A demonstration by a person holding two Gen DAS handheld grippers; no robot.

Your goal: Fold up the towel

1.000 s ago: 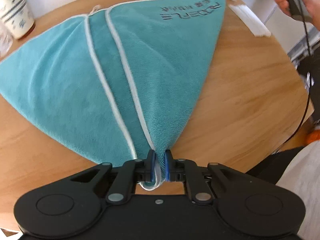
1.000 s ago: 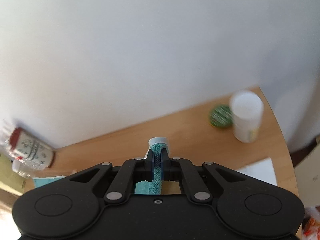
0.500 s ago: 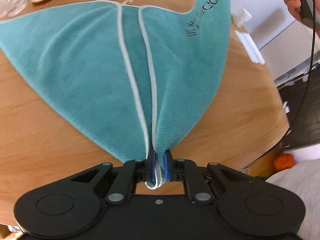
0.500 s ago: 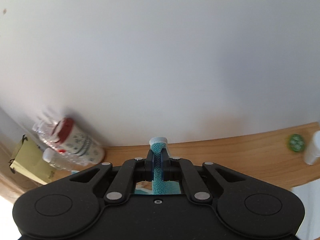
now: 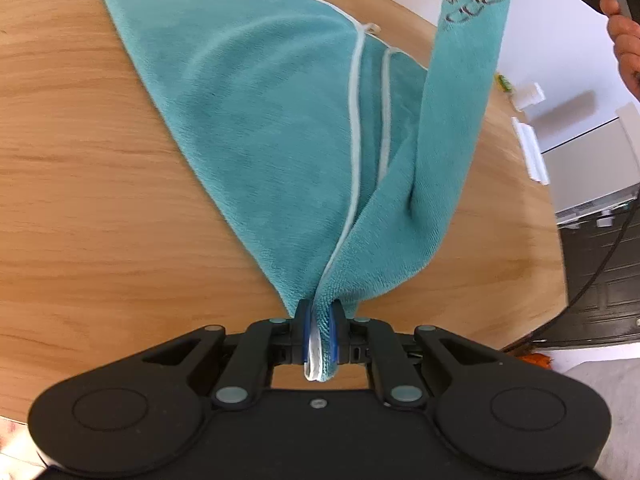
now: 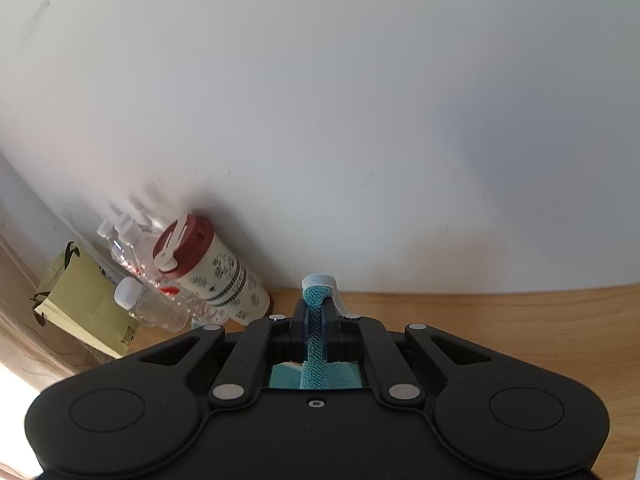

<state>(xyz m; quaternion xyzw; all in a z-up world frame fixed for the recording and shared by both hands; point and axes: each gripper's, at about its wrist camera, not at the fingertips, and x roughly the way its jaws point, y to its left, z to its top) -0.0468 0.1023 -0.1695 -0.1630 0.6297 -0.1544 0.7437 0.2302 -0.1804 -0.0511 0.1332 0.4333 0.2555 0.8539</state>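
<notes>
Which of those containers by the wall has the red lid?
The cream patterned tumbler, the widest of the group. Beside it stand clear plastic bottles with white caps, and behind those leans a yellow-green paper bag.

A round wooden worktop (image 5: 100, 184) with a pale, warm grain spreads ahead of the left hand-held gripper, its curved edge sweeping round on the right. Past that edge, to the right, stands white furniture (image 5: 592, 148) with flat panels, and below it a dark panelled surface (image 5: 600, 292). Ahead of the right hand-held gripper, a plain white wall (image 6: 320, 100) fills nearly the whole view, meeting the worktop's far rim (image 6: 500, 308) in a soft curve. Daylight falls evenly across the wall, greying toward the right. Low on the far left, a bright sunlit patch (image 6: 12, 384) glares on a wooden surface.
</notes>
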